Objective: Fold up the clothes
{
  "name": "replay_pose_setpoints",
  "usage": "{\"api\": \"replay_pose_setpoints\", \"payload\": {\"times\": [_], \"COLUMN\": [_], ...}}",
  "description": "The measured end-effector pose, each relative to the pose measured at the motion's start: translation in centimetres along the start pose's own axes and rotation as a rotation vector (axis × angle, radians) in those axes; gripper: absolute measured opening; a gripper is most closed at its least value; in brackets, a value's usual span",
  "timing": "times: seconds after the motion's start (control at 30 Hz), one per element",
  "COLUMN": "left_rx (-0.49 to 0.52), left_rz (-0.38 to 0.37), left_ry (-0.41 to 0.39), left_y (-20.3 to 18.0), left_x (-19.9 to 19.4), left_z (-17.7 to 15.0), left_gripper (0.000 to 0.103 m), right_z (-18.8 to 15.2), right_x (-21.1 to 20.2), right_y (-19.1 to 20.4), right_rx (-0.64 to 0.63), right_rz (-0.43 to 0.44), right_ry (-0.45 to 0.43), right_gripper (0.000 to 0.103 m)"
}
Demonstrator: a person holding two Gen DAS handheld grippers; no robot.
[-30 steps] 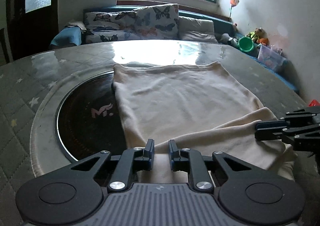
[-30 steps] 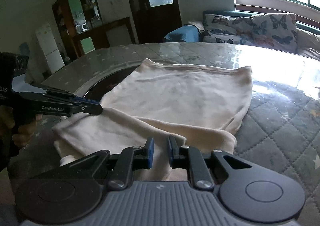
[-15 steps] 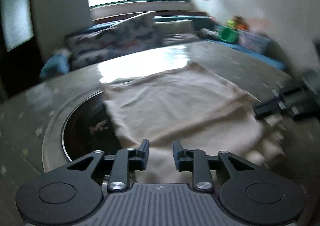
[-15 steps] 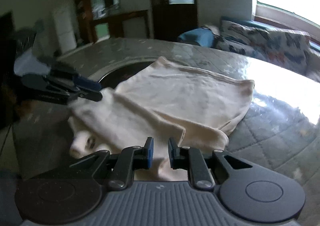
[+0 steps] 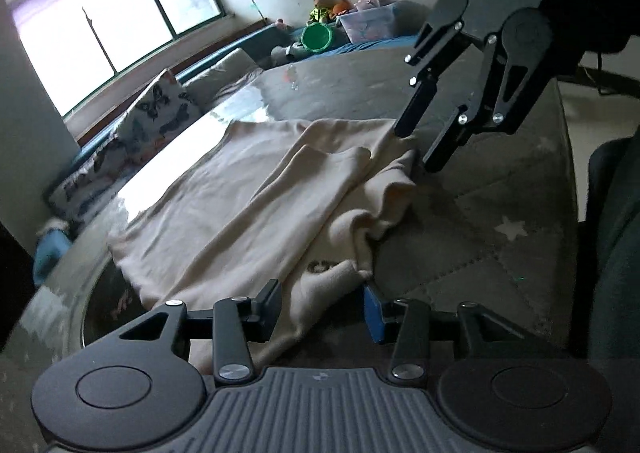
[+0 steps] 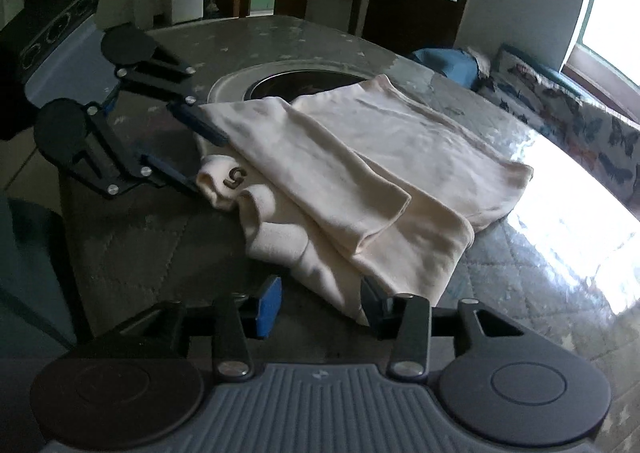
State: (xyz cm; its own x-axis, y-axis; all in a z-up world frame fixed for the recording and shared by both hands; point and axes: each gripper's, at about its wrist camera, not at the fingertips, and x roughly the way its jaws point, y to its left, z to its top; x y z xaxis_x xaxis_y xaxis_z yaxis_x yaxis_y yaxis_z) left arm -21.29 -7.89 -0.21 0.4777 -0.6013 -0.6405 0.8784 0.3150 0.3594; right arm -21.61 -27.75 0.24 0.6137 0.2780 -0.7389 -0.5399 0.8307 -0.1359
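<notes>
left wrist view: a cream garment (image 5: 256, 189) lies partly folded on the round quilted table (image 5: 500, 213), one end over the dark glass disc (image 6: 280, 87) set in the table's middle, the bunched end toward the near edge. past the far edge of the table are a butterfly-print cushion (image 5: 160, 109), a green bucket (image 5: 317, 37) and a clear storage bin (image 5: 372, 23) under the window; none of them touch the cloth. the left gripper (image 5: 322, 303) has its fingers spread wide, with the garment's near hem lying between them and nothing pinched. the right gripper (image 5: 420, 149) hangs over the opposite corner of the cloth with its fingers parted, tips at the fabric's edge. right wrist view: the right gripper (image 6: 320, 303) is just as wide, a fold of cloth beside its right finger, unclamped. a label marked "5" (image 6: 235, 177) shows on the bunched part near the left gripper (image 6: 200, 157).
</notes>
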Motion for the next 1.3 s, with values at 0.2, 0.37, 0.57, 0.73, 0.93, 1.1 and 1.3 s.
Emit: {"api": "replay_pose_setpoints", "payload": {"times": [0.2, 0.37, 0.57, 0.73, 0.93, 1.1, 1.3], "left_rx": [0.019, -0.043, -0.193, -0.243, -0.258, -0.247, -0.189], "left_rz": [0.021, 0.038, 0.032, 0.031, 0.024, 0.012, 0.04], "left_ry": [-0.023, -0.058, -0.092, -0.104, -0.102, -0.103, -0.09], "left_y": [-0.5, 0.6, 4.1, 5.6, 6.4, 5.9, 3.9], "left_x": [0.7, 0.2, 0.4, 0.8, 1.2, 0.5, -0.6], "left_z": [0.2, 0.9, 2.2, 3.0, 3.5, 2.9, 1.3], "left_gripper": [0.015, 0.008, 0.008, 0.008, 0.008, 0.008, 0.026], "right_z": [-0.3, -0.4, -0.5, -0.7, -0.3, 0.6, 1.6], "right_x": [0.0, 0.4, 1.3, 1.9, 3.1, 4.4, 3.9], "right_y": [1.0, 1.8, 2.7, 3.4, 3.8, 3.2, 1.1], "right_rx": [-0.088, -0.163, -0.243, -0.311, -0.361, -0.31, -0.152], "right_rz": [-0.041, -0.067, -0.083, -0.107, -0.16, -0.16, -0.068], "right_ry": [-0.021, -0.05, -0.094, -0.134, -0.193, -0.181, -0.155], "right_gripper": [0.055, 0.062, 0.069, 0.07, 0.068, 0.027, 0.014]}}
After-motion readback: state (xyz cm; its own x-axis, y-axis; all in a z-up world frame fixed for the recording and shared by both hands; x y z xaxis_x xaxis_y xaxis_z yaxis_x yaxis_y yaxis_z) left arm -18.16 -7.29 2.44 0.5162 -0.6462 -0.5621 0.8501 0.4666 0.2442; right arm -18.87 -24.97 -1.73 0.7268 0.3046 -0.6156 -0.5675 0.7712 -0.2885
